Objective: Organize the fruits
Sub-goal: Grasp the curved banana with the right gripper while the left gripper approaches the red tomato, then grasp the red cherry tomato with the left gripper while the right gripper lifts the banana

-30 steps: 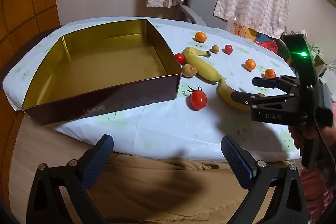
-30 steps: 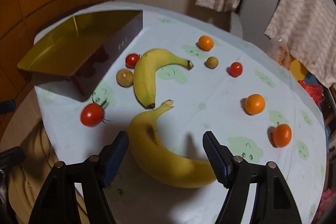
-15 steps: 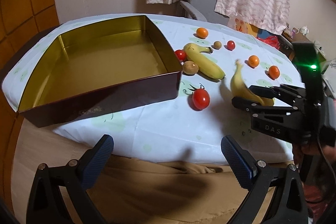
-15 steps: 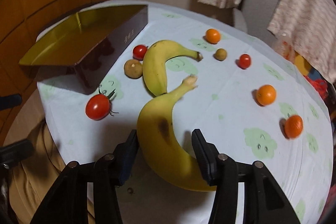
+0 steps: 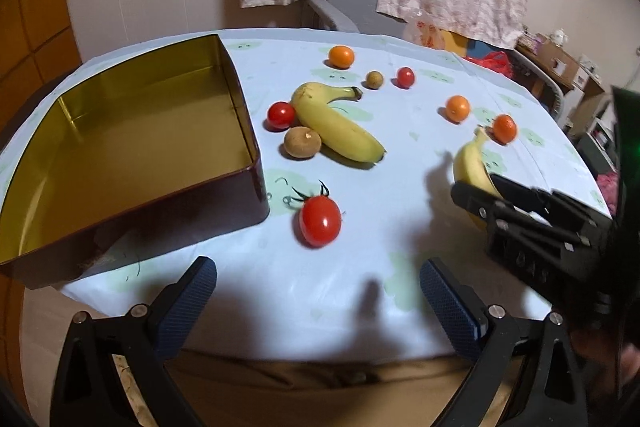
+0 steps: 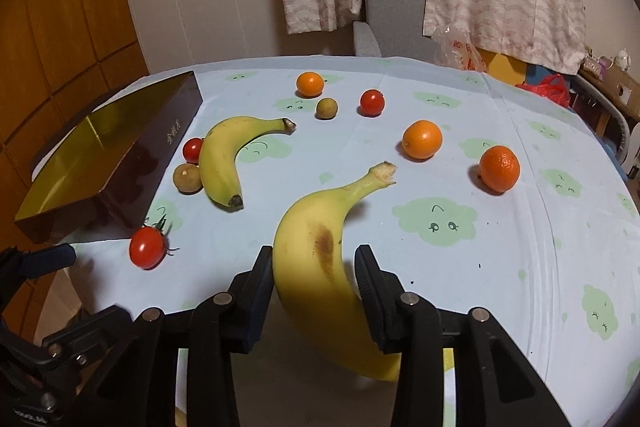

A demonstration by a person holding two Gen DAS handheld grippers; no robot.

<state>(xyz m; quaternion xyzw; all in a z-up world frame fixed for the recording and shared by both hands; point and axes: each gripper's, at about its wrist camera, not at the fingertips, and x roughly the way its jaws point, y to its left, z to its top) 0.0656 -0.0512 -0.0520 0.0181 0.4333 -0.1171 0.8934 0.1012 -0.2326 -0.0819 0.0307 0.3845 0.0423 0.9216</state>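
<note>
My right gripper (image 6: 312,259) has its jaws closing on a yellow banana (image 6: 316,247), and both pads press its sides. In the left wrist view this banana (image 5: 472,163) points stem-up from the right gripper (image 5: 478,187). My left gripper (image 5: 316,271) stands open over the table's near edge with nothing between its fingers; a stalked red tomato (image 5: 320,221) lies just ahead. A second banana (image 5: 336,123) lies mid-table beside a brown round fruit (image 5: 302,143) and a small tomato (image 5: 281,115). The gold-lined tin box (image 5: 160,215) sits empty at left.
Three oranges (image 5: 341,56) (image 5: 457,108) (image 5: 504,128), another small tomato (image 5: 405,77) and a small brown fruit (image 5: 373,79) are scattered across the pale printed tablecloth (image 5: 360,259). A grey chair (image 6: 394,7) and hanging clothes stand behind the table. Clutter is at far right.
The right jaws have narrowed from wide open onto the banana, which has swung so that its stem points away. The left gripper has shifted toward the tomato.
</note>
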